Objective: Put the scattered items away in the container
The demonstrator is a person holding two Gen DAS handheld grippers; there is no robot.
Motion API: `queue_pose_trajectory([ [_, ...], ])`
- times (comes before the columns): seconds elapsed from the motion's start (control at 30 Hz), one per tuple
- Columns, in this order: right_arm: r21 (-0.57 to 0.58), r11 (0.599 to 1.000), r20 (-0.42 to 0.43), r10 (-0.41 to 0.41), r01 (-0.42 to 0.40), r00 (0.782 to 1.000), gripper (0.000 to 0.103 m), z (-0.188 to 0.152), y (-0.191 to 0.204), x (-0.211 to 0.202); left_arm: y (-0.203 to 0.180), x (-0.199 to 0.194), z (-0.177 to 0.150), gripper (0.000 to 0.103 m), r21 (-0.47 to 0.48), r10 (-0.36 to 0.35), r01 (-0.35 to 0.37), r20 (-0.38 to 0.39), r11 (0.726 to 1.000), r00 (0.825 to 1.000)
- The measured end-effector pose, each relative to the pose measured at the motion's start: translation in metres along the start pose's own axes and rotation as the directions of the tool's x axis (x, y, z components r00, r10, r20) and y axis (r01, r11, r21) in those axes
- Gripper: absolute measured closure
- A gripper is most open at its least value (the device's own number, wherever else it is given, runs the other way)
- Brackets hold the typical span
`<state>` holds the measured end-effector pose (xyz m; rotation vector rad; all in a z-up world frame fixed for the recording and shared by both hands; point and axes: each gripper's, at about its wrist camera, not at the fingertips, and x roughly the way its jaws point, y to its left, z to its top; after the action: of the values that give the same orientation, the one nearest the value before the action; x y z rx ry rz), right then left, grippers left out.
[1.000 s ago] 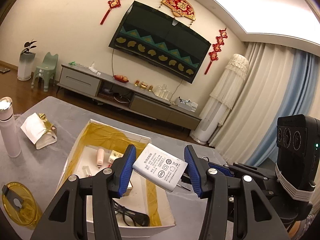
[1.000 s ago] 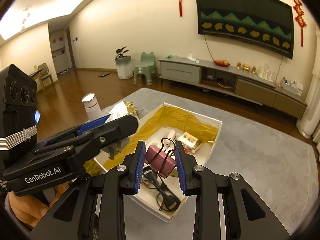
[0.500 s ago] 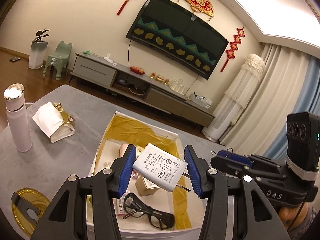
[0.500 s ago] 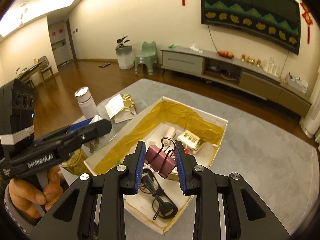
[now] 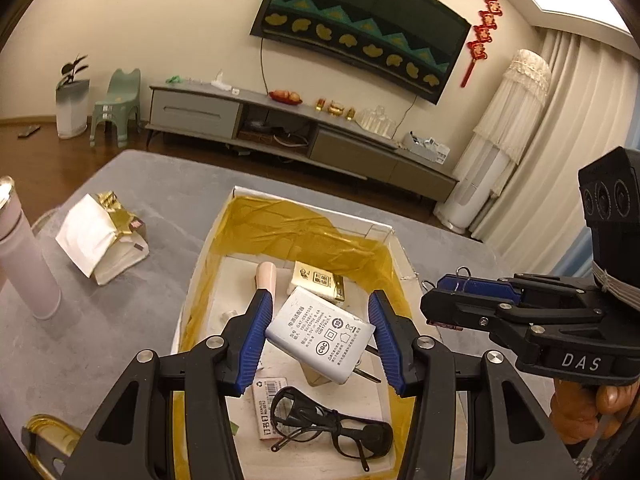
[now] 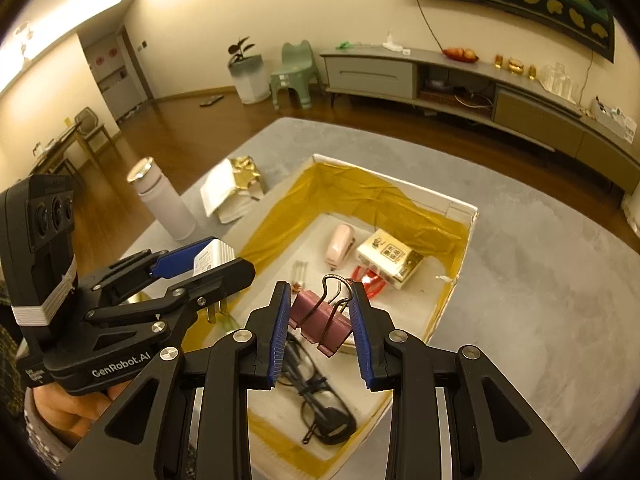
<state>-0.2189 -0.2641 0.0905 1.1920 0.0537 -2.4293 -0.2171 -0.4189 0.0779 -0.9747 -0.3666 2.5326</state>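
My left gripper (image 5: 320,318) is shut on a white power adapter (image 5: 322,334), held tilted over the middle of the white box with gold lining (image 5: 312,207). My right gripper (image 6: 319,300) is shut on a pink binder clip (image 6: 320,322) above the box's (image 6: 400,182) near half. Each gripper shows in the other's view: the right one (image 5: 448,300) beside the box's right wall, the left one (image 6: 204,266) over its left wall. Inside lie black glasses (image 6: 320,396), a pink stapler (image 6: 340,240) and a small gold-and-white carton (image 6: 390,258).
A tall pink-white bottle (image 6: 164,204) and a crumpled white-and-gold paper bag (image 6: 232,190) stand on the grey tabletop (image 6: 540,300) left of the box. An amber lid (image 5: 48,440) lies at the near left. A person's hand (image 5: 580,412) holds the right gripper.
Both grippers have moved forward and lower over the box, which now fills more of each view. The adapter and the binder clip remain held.
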Motion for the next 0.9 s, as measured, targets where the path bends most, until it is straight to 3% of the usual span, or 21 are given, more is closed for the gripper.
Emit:
queue_pose_trajectory([
  [0.17,-0.029,1.0,-0.026,-0.009,0.008,1.0,0.072,0.002,-0.005,0.014,0.01,0.014,0.005,0.052,-0.106,-0.043,0.039,-0.031,0.994,0.999],
  [0.67,-0.091,0.996,-0.073,-0.028,0.021,0.997,0.069,0.01,-0.02,0.043,0.01,0.05,0.01,0.05,-0.19,-0.04,0.018,-0.108,0.982,0.993],
  [0.73,-0.079,0.996,-0.074,-0.037,0.031,0.997,0.059,0.01,-0.026,0.046,0.015,0.056,0.009,0.044,-0.207,-0.04,0.013,-0.125,0.978,0.991],
  [0.9,-0.055,0.998,-0.082,-0.018,0.014,0.996,0.058,0.005,-0.034,0.045,0.022,0.044,0.011,0.041,-0.239,-0.063,0.039,-0.095,0.97,0.994],
])
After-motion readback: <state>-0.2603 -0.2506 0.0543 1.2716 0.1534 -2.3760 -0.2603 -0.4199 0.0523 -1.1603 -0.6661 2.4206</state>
